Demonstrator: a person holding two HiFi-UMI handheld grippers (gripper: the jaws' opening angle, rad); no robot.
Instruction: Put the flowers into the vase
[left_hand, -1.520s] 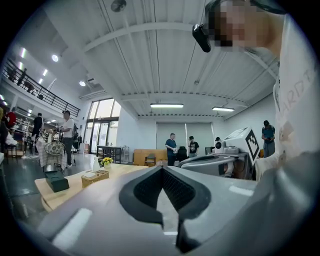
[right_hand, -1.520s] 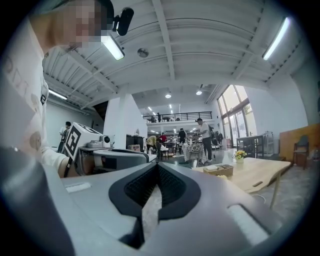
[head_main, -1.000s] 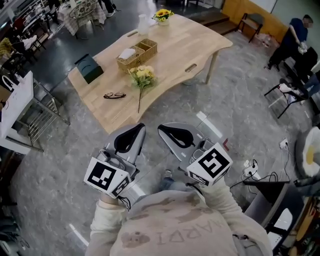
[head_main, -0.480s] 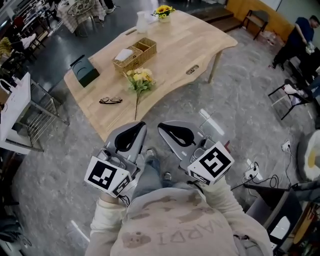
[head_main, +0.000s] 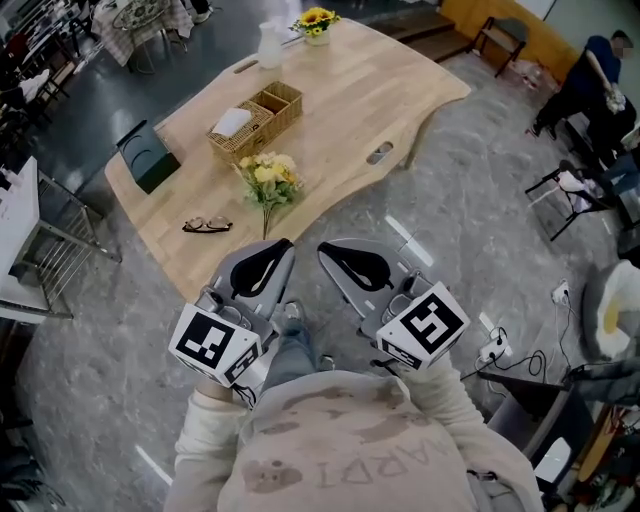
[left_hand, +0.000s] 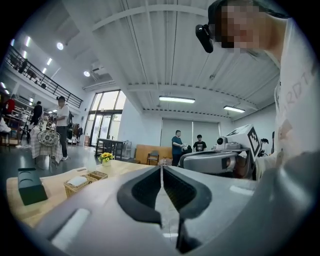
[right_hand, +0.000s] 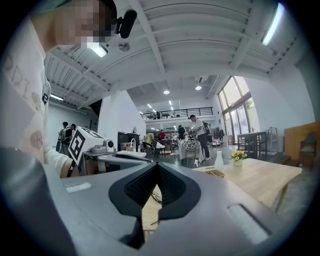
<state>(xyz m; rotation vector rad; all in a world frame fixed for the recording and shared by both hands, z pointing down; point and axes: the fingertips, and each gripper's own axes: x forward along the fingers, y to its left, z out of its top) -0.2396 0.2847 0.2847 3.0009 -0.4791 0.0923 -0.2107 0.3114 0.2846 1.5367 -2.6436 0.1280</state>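
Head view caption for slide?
Shut, empty left tool and right tool short of pale wooden table; yellow flower bunch near edge, white vase far end.

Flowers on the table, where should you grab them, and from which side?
Probably by the thin green stem, not the soft yellow heads. The flowers lie flat on the table with the stem end pointing toward the near edge, so come from that edge and from above, closing the jaws across the stem.
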